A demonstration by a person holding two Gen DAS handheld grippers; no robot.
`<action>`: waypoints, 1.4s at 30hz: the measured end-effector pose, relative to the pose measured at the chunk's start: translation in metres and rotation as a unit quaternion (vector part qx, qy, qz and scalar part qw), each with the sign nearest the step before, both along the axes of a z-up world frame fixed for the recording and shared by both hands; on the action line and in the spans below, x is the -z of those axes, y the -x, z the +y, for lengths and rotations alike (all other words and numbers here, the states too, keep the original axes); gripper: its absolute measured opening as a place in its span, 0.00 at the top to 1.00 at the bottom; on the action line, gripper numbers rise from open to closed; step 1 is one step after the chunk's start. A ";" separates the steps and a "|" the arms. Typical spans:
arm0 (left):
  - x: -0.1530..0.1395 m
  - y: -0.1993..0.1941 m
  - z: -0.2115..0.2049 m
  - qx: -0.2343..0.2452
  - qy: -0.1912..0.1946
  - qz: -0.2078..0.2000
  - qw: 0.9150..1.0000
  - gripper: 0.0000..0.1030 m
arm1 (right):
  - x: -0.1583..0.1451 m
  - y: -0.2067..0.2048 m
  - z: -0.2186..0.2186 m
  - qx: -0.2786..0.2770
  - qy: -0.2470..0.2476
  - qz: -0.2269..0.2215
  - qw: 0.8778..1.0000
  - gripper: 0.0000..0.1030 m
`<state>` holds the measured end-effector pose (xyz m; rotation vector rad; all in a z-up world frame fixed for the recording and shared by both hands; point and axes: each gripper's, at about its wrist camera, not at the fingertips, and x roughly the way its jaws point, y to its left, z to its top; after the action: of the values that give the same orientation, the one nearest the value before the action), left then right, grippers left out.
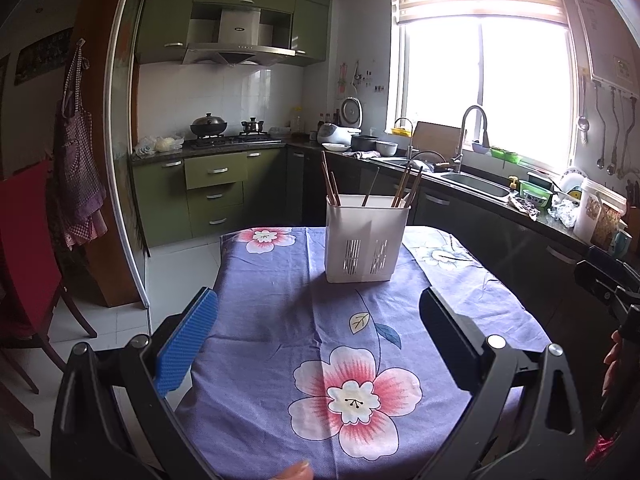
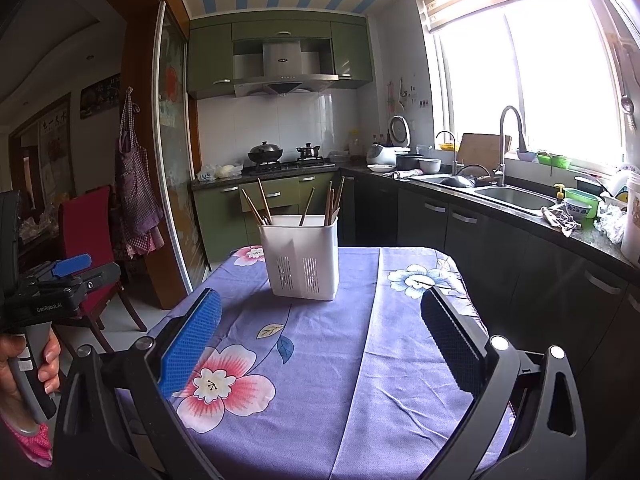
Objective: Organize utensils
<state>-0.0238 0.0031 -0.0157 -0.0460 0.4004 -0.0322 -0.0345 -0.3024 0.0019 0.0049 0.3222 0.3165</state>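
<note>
Chopsticks [image 2: 262, 206] upright in white holder [image 1: 366, 240] mid floral tablecloth [image 1: 280, 320]; L gripper [image 1: 318, 312] & R gripper [image 2: 320, 316] both wide, empty, nothing betw.

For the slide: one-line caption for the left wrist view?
Open left gripper hovers over floral tablecloth, facing a white utensil holder of chopsticks.

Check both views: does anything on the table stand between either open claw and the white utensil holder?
Nothing visible does. Only bare floral tablecloth lies between the left claw and the white utensil holder with its chopsticks; the same holds for the right claw.
</note>
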 end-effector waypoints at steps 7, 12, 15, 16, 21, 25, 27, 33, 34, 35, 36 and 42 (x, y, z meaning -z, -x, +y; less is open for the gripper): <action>0.000 -0.001 0.002 0.002 0.004 0.003 1.000 0.07 | 0.001 0.000 0.001 0.000 0.001 0.001 1.000 0.04; -0.001 0.000 0.002 -0.003 -0.002 0.002 1.000 0.07 | 0.003 0.000 0.001 0.000 0.001 0.002 1.000 0.04; -0.001 -0.001 0.002 -0.002 0.002 0.004 1.000 0.07 | 0.003 -0.001 0.001 -0.001 0.002 0.003 1.000 0.04; -0.001 -0.001 0.003 -0.001 0.003 0.004 1.000 0.07 | 0.003 -0.001 0.001 -0.001 0.002 0.003 1.000 0.04; 0.001 -0.001 0.001 -0.003 -0.001 0.007 1.000 0.07 | 0.004 -0.002 0.001 -0.001 0.001 0.004 1.000 0.04; 0.001 -0.002 0.000 -0.002 -0.004 0.008 1.000 0.07 | 0.005 -0.002 0.001 -0.001 0.002 0.005 1.000 0.04; 0.001 -0.002 0.000 -0.002 -0.005 0.008 1.000 0.07 | 0.005 -0.002 0.001 -0.001 0.002 0.005 1.000 0.04; 0.001 -0.001 0.000 -0.002 -0.006 0.008 1.000 0.07 | 0.005 -0.003 0.002 -0.001 0.003 0.006 1.000 0.04; 0.002 -0.001 -0.001 -0.002 -0.006 0.008 1.000 0.07 | 0.005 -0.003 0.002 -0.001 0.003 0.006 1.000 0.04; 0.002 -0.001 -0.001 -0.001 -0.005 0.008 1.000 0.07 | 0.005 -0.003 0.001 -0.001 0.002 0.006 1.000 0.04; 0.002 -0.001 -0.001 -0.001 -0.004 0.008 1.000 0.07 | 0.005 -0.003 0.002 -0.001 0.003 0.006 1.000 0.04; 0.002 -0.002 -0.001 0.001 -0.003 0.009 1.000 0.07 | 0.006 -0.003 0.002 -0.001 0.003 0.007 1.000 0.04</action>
<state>-0.0218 0.0017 -0.0180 -0.0398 0.4191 -0.0317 -0.0316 -0.3008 -0.0037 0.0012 0.3362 0.3174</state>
